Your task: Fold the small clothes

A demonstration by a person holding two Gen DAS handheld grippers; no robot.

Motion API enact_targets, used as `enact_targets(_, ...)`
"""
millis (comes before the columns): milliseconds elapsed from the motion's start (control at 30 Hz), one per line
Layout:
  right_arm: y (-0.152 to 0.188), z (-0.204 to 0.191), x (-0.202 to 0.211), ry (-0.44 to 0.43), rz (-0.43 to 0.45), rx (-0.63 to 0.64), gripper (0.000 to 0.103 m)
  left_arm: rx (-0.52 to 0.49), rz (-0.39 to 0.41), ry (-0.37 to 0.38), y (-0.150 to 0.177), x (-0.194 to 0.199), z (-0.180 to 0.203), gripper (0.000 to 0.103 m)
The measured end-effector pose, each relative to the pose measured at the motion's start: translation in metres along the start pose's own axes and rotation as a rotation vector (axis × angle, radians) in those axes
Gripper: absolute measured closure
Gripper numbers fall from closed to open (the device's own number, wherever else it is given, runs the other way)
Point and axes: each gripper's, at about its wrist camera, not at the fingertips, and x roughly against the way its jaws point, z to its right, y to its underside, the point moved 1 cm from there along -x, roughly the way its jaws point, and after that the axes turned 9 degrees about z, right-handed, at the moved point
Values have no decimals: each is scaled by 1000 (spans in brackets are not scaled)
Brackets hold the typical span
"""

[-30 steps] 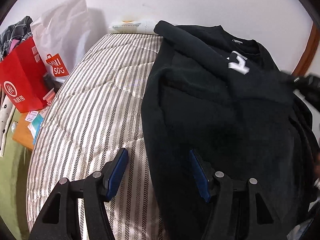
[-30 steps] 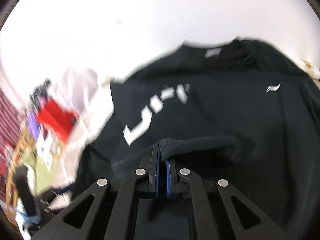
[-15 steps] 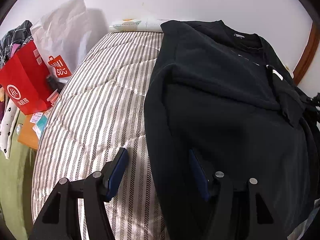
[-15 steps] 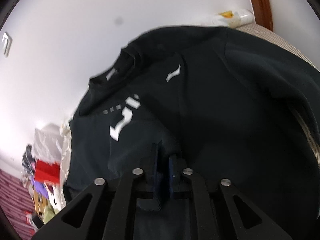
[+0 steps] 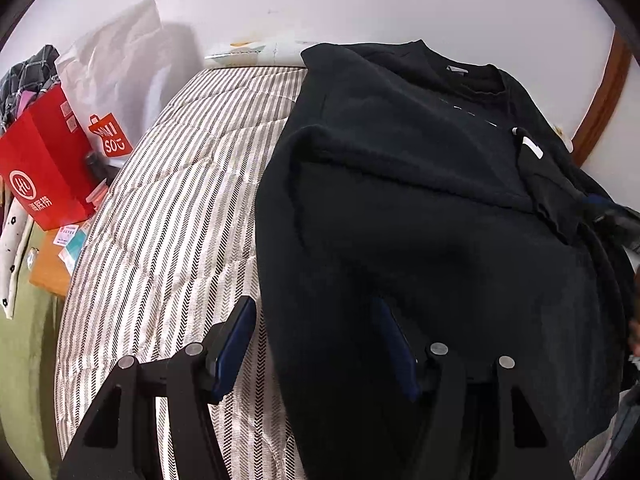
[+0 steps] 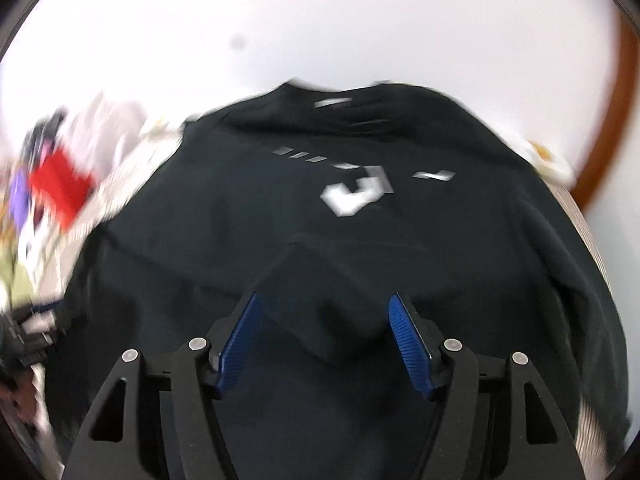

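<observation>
A black sweatshirt (image 5: pixel 420 208) with white chest lettering lies spread on the striped bed (image 5: pixel 180 216). Its left sleeve is folded across the chest, the cuff lying near the right side (image 5: pixel 556 204). My left gripper (image 5: pixel 316 336) is open, its jaws straddling the shirt's lower left edge, holding nothing. In the right wrist view the sweatshirt (image 6: pixel 360 232) fills the frame, blurred. My right gripper (image 6: pixel 326 340) is open just above the folded sleeve end (image 6: pixel 332 300), which lies loose between the jaws.
A red paper bag (image 5: pixel 44 168) and a white shopping bag (image 5: pixel 116 80) stand left of the bed, with clothes and papers around them. A white wall runs behind, a brown door frame (image 5: pixel 596 100) at the right. A pillow (image 5: pixel 256 50) lies at the bed's head.
My right gripper carried the sleeve across the chest to the right side, then opened and let it go. The left gripper stayed open and barely moved.
</observation>
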Motion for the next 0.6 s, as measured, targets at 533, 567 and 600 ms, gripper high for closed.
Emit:
enact_targets(533, -10, 12, -12, 44, 32, 72, 98, 5, 3, -6, 1, -6, -8, 43)
enact_targets(567, -14, 22, -8, 51, 42, 39, 98, 7, 2, -8, 1, -5, -8, 43)
enact_targets(600, -19, 38, -5, 66, 53, -5, 98, 11, -1, -10, 2, -5, -9, 43)
